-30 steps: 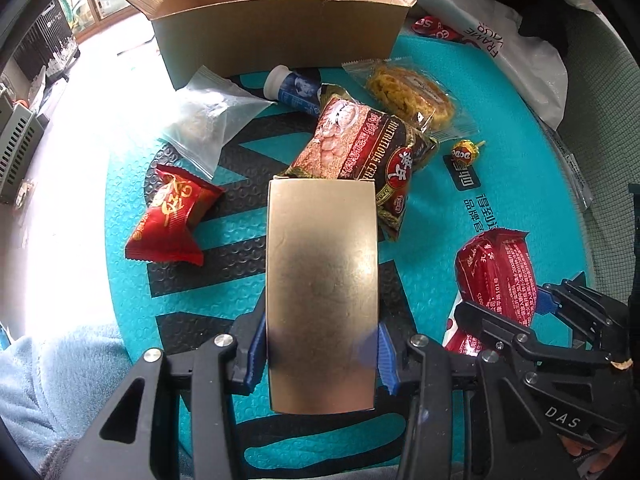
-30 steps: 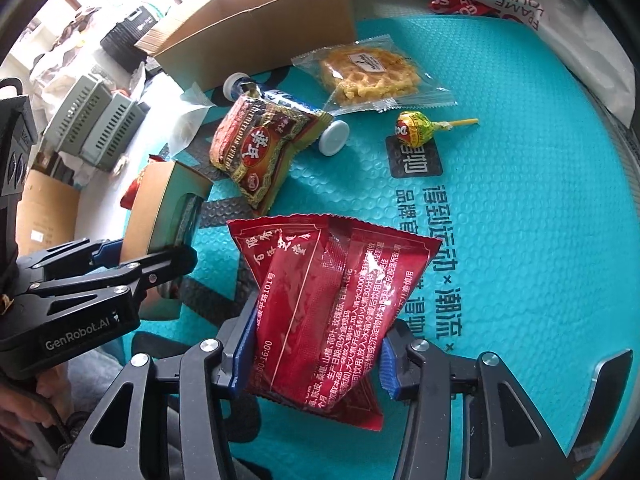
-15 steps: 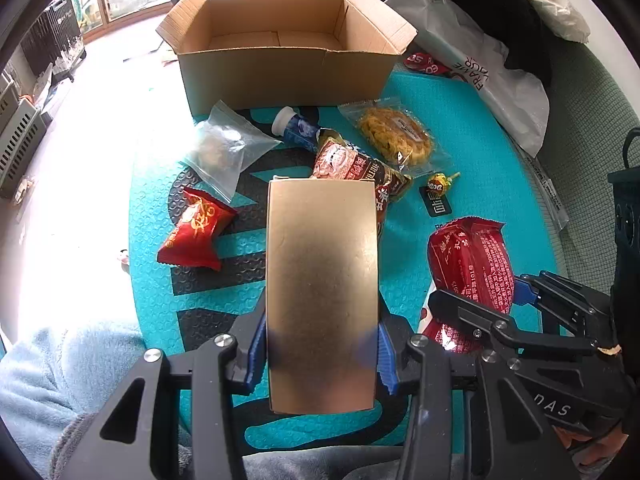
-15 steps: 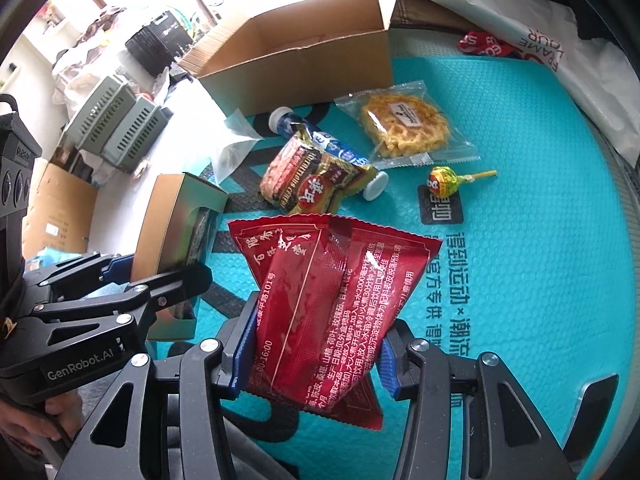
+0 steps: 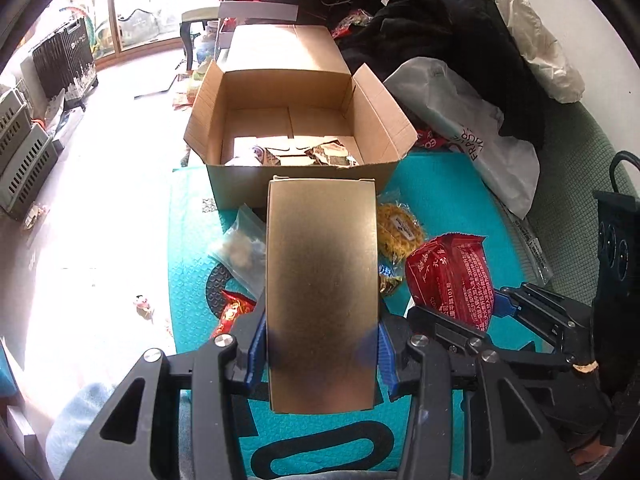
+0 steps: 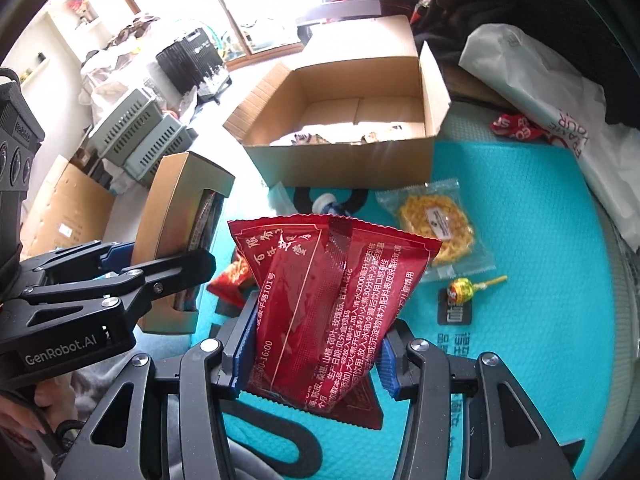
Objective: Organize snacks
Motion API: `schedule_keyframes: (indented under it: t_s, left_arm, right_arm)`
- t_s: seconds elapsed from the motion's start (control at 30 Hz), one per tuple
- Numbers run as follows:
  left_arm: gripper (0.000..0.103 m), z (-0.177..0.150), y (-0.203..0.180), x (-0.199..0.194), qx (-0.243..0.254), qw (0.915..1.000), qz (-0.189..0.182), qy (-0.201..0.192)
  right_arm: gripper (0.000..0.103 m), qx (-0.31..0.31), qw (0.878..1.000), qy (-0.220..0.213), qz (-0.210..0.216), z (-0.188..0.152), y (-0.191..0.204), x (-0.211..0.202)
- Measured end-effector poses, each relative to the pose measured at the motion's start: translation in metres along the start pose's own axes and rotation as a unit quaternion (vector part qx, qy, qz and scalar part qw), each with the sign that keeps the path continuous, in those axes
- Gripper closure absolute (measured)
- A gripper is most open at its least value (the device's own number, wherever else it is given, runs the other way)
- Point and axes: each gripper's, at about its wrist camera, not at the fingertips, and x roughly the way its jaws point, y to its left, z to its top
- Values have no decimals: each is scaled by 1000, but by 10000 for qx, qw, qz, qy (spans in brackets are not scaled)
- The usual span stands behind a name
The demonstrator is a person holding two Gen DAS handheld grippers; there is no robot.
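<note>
Left tool (image 5: 322, 354): clamped on the long sides of a tan cardboard snack box (image 5: 322, 292), blue pads pressing its lower part; the box sticks out ahead of the fingers, raised above the teal mat (image 5: 448, 196).
Right tool (image 6: 312, 354): closed on a red foil snack packet (image 6: 328, 304), gripping its lower half; the upper half fans out above the pads, clear of the mat.
Box side, seen from the right wrist: a cut-out window shows dark wrappers inside the snack box.
Tools relative to each other: side by side, near, not touching; the red packet hangs just right of the snack box.
Open carton (image 5: 296, 120): stands at the far end of the mat, flaps up, straight ahead of both held items; several wrapped snacks lie along its near inside wall, the rest of its floor bare.
On the mat: a clear bag (image 5: 240, 248) and a small red packet (image 5: 232, 308) to the left of the box; a wrapped waffle (image 6: 438, 224) and a lollipop (image 6: 464, 290) to the right; a small bottle (image 6: 326, 204) near the carton.
Beyond the mat: a white plastic bag (image 5: 460, 120) and dark clothing (image 5: 440, 32).
</note>
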Motion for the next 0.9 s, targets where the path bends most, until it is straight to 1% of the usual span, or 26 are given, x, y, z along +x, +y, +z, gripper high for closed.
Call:
schedule_keyframes:
  t_s: [0.17, 0.33, 0.57, 0.7, 0.9]
  left_arm:
    - [59, 34, 7, -7, -30, 9996, -6, -266]
    - [59, 69, 18, -4, -76, 9992, 26, -402]
    - [59, 122, 33, 5, -51, 9977, 109, -666]
    - [59, 153, 45, 17, -28, 9969, 183, -769]
    - [59, 189, 55, 50, 94, 9967, 241, -771]
  right_arm:
    - [54, -218, 9993, -292, -17, 38, 4, -6]
    - [54, -376, 9979, -522, 20, 77, 3, -5]
    - [54, -608, 9949, -806, 41, 134, 4, 7]
    - [54, -664, 9930, -970, 58, 165, 2, 18]
    - [54, -634, 9922, -1071, -32, 203, -9, 42]
